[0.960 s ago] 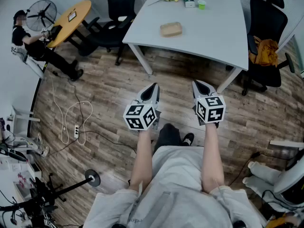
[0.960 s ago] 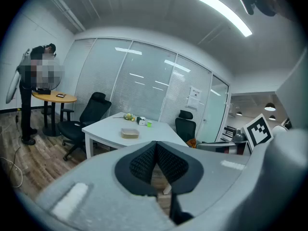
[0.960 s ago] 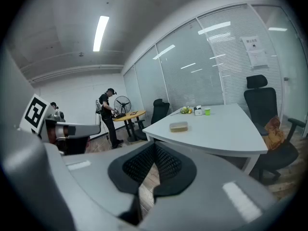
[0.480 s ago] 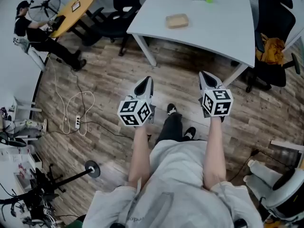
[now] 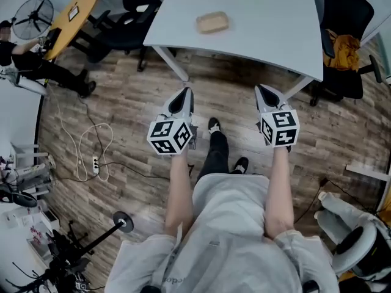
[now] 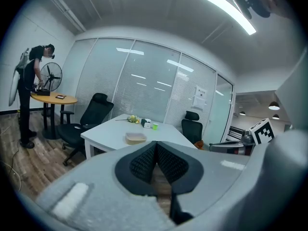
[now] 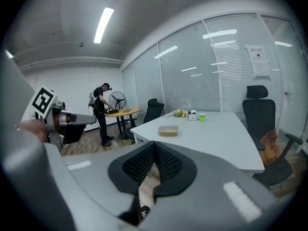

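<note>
Wood-plank floor (image 5: 122, 108), grey-brown, fills most of the head view, w/ a white cable and power strip (image 5: 96, 164) lying on it at left. Room is an office: glass partitions w/ blinds (image 6: 144, 90), strip lights (image 6: 226, 11) on the ceiling, black office chairs (image 5: 125, 32) round a white table (image 5: 269, 29) at the top of the head view. A round wooden table (image 5: 72, 16) and a standing fan (image 5: 29, 10) sit far left, w/ a person (image 5: 43, 72) bent beside them.

Left gripper (image 5: 182, 96) and right gripper (image 5: 263, 93) are held out side by side over bare floor, short of the white table's near edge and well apart from anything on it. Each gripper view shows its ribbed pads pressed together w/ nothing btwn them: both clenched, both empty.

Head view cuts off the white table's far end. The gripper views show it whole: a yellow-green bunch (image 7: 179, 113), a small white box (image 7: 192, 115) and a green cup (image 7: 201, 117) grouped there. They also give ceiling and partitions, which the head view doesn't. Only the head view shows the cable on the floor and the wearer's shoes (image 5: 213, 126).

Tan shallow container (image 5: 212, 22) lies flat on the white table, alone near its middle, apart from the far group. Its contents can't be made out; same for the cup.
</note>
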A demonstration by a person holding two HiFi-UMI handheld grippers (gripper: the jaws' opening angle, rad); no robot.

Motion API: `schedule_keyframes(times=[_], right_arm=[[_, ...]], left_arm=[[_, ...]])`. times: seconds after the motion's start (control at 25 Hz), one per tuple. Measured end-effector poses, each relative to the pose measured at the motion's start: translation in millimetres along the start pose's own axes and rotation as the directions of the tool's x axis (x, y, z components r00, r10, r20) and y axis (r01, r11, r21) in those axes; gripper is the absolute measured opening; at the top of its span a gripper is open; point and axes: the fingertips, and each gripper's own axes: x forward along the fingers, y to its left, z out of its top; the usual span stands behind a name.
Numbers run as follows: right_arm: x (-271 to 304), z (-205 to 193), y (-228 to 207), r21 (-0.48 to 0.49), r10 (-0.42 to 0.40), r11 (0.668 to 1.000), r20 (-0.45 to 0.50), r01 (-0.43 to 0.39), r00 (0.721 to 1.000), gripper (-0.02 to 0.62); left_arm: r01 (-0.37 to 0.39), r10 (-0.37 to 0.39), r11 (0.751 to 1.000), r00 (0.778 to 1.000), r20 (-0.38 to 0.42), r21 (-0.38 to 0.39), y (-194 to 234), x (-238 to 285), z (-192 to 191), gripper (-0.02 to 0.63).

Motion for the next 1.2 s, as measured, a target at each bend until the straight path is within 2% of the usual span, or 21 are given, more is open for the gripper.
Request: schedule_keyframes(times=[0.2,0.4,0.6,0.8,0.96,1.2], right_arm=[[36,2,-32,0.073,-0.047,0.996,-0.012,0.048,0.999,0.003],[77,18,-61,0.04,-0.081,0.996,-0.039,0.082,0.996,0.003],[130,33,-85,0.08,-0.118,0.989,-0.073,0.124,0.99,0.003],[179,44,-86,0.09,-0.141,0.984,-0.106,0.151,0.984,0.003],[206,56,-82,0.122,-0.16,0.978,-0.093,0.17,0.983,0.003],[230,49,-78,0.115,-0.173,0.976,-0.12,0.187,0.978,0.003]], left_arm=[[0.018,-0.018,0.999,0.999,-0.03,-0.027,25,53,3,-0.003],[-0.01,0.01,0.994,1.0,-0.005,-0.112,72,110,11,-0.003],[-0.015,0.01,0.987,0.999,-0.03,-0.16,123,159,16,-0.003],[-0.019,0.01,0.984,0.999,-0.052,-0.175,170,186,28,-0.005],[-0.021,0.011,0.981,0.999,-0.052,-0.19,200,200,38,-0.005],[-0.006,-0.013,0.976,0.996,-0.087,-0.216,217,217,20,-0.005]])
